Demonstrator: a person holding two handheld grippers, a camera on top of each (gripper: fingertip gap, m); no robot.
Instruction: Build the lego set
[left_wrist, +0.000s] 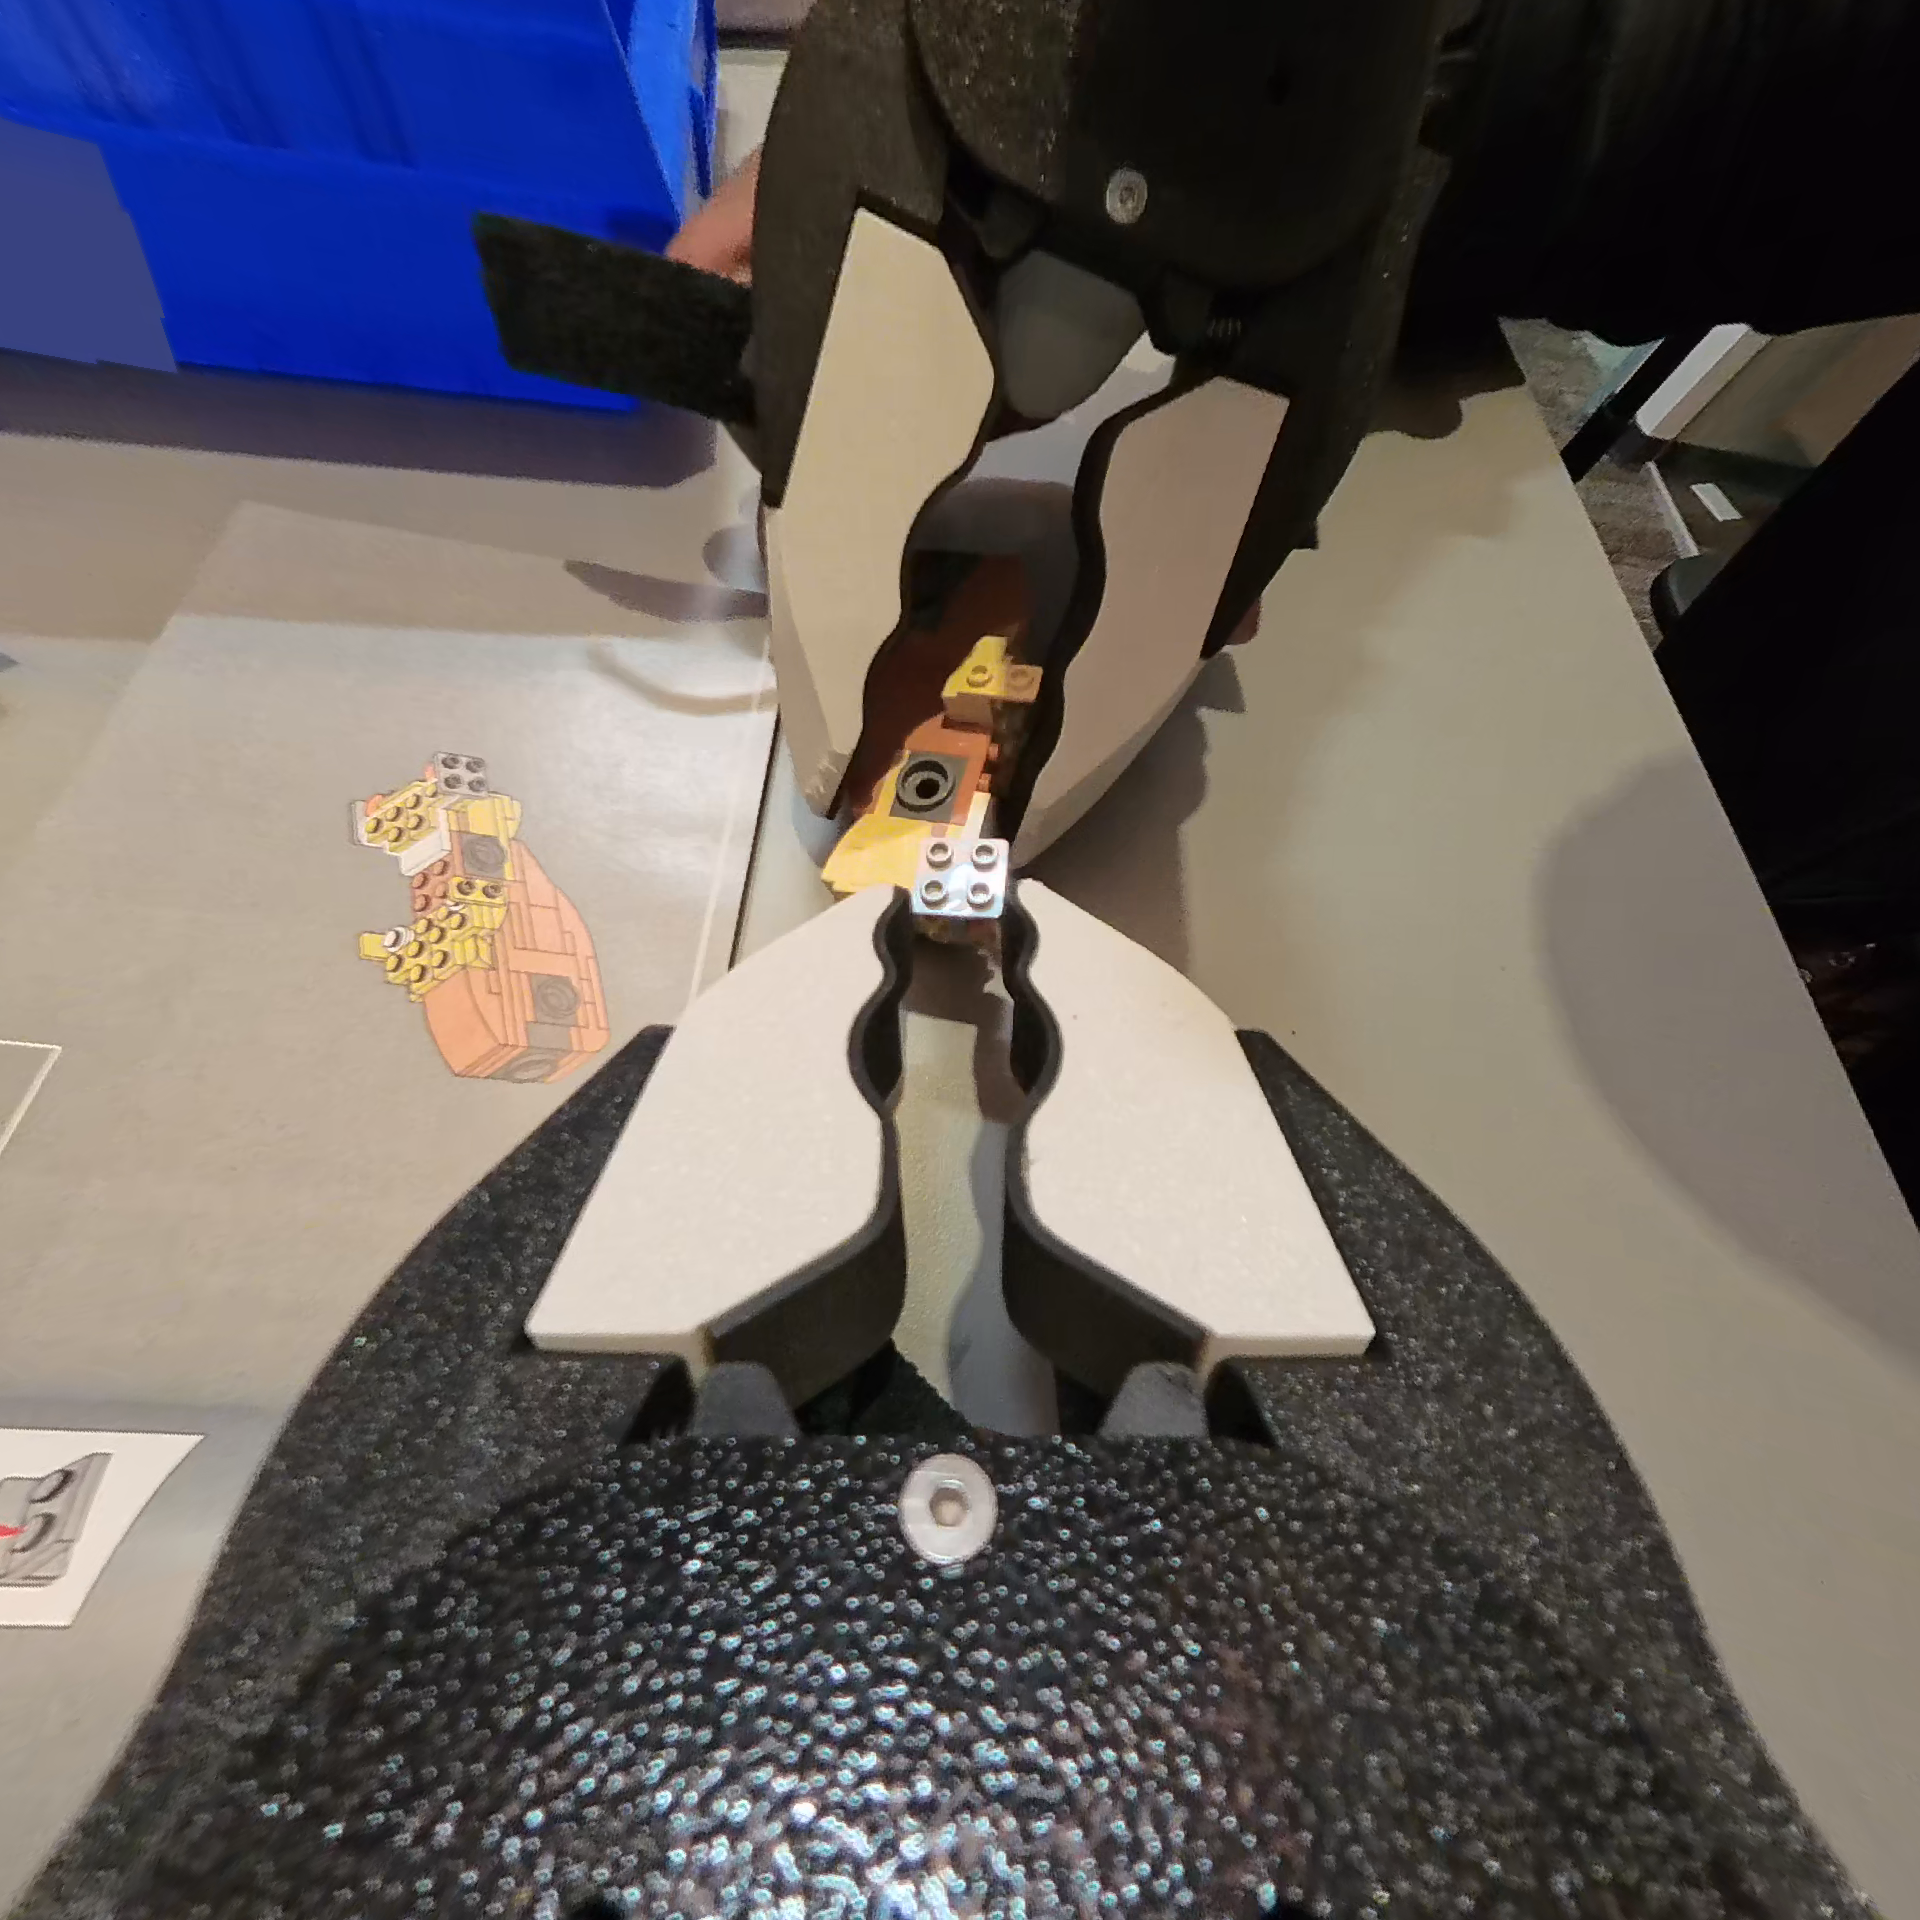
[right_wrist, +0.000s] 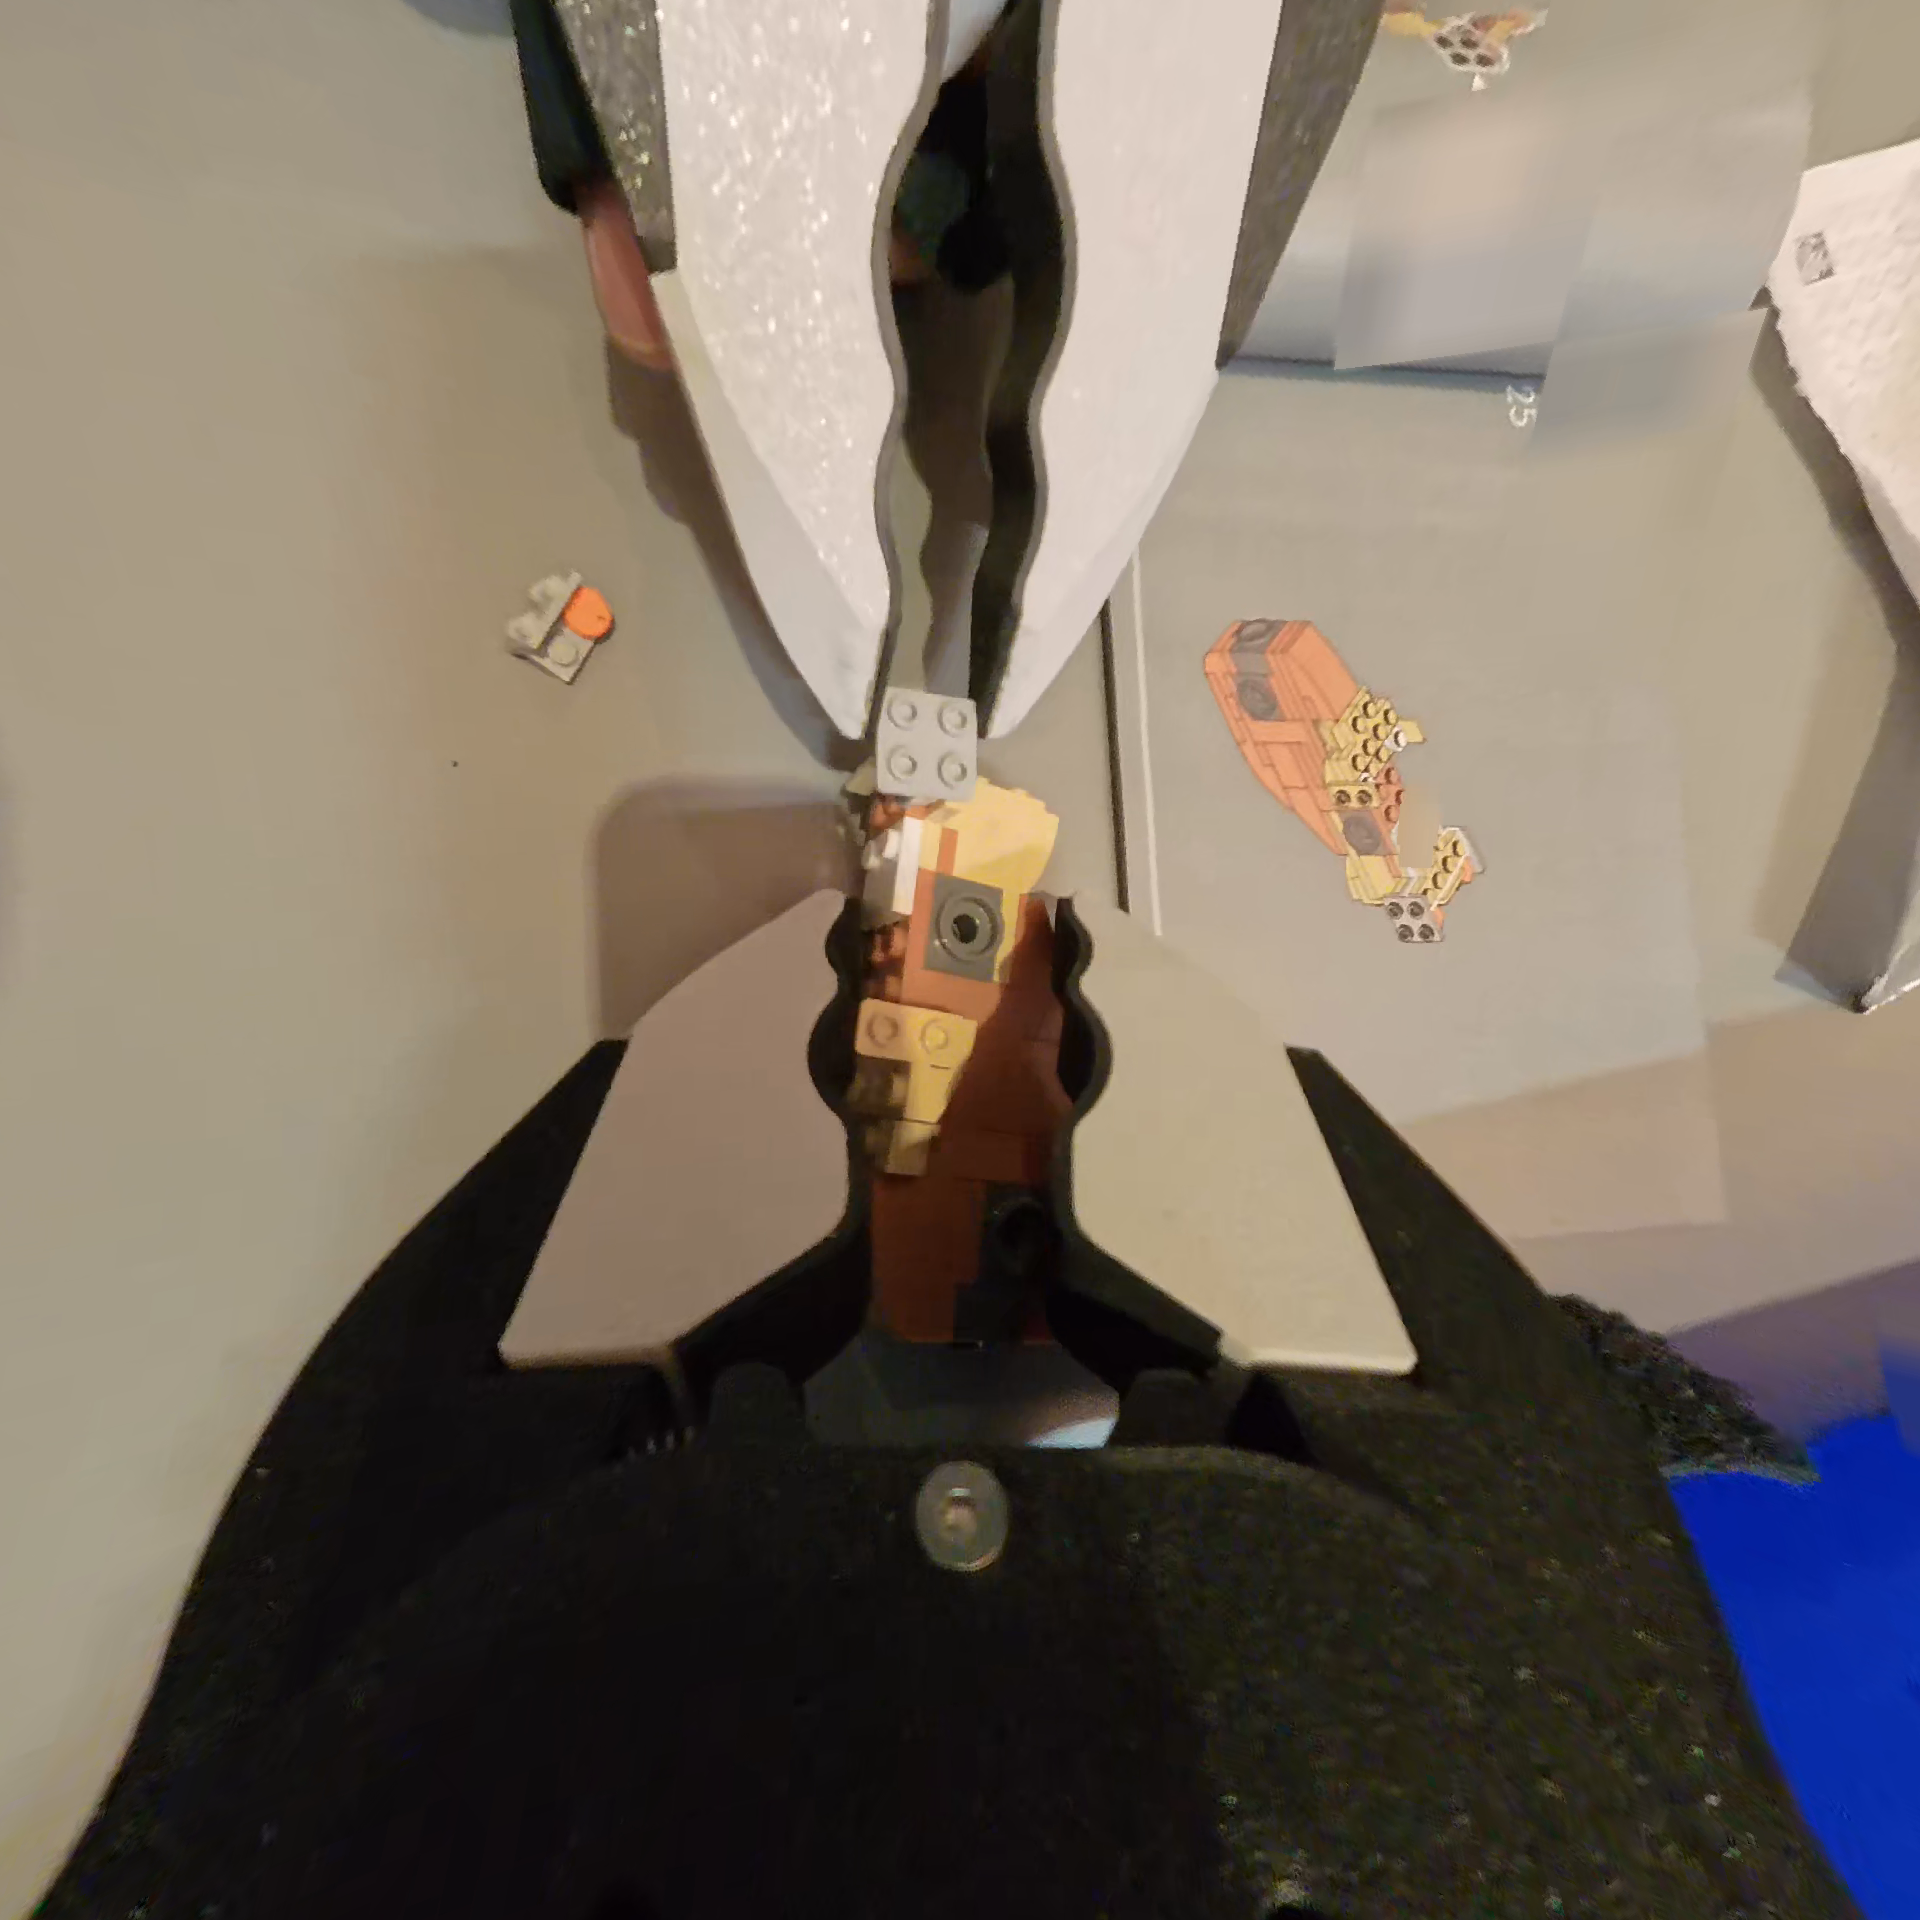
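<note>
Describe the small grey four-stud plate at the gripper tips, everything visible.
The grey plate is a small square of shiny plastic with four round studs in a two-by-two grid, studs facing the cameras. It sits at the tips of the left gripper, pinched there as it appears, and meets the tan front end of the brown model, which the right gripper clamps. Whether it is fully pressed on cannot be told.

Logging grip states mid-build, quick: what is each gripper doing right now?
Left gripper: shut on the grey 2x2 plate at its tips.
Right gripper: shut on the brown and tan lego model.
</note>
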